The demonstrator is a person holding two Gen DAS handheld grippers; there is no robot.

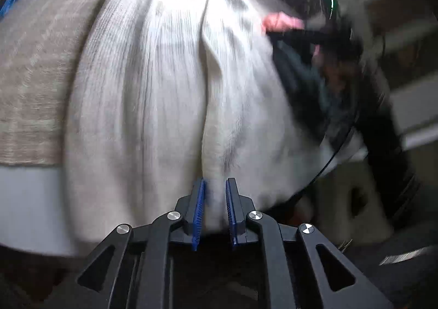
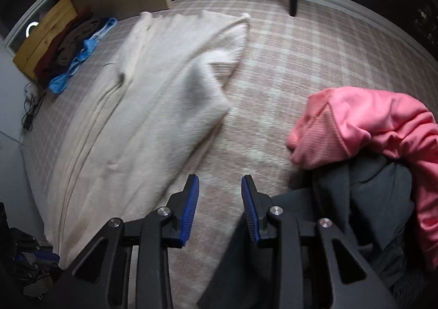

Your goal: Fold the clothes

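1. Left wrist view: the left gripper has a ridge of the cream knit garment between its narrow jaws; whether the pads press it I cannot tell
2. Right wrist view: the right gripper stands partly open and empty above the checked cover
3. The cream knit garment lies spread on that cover, one corner turned over
4. It looks soft, limp and thick; best taken at edges or corners

A plaid bed cover carries a cream sweater at centre-left, a pink garment over dark clothes at right, and folded clothes at upper left.
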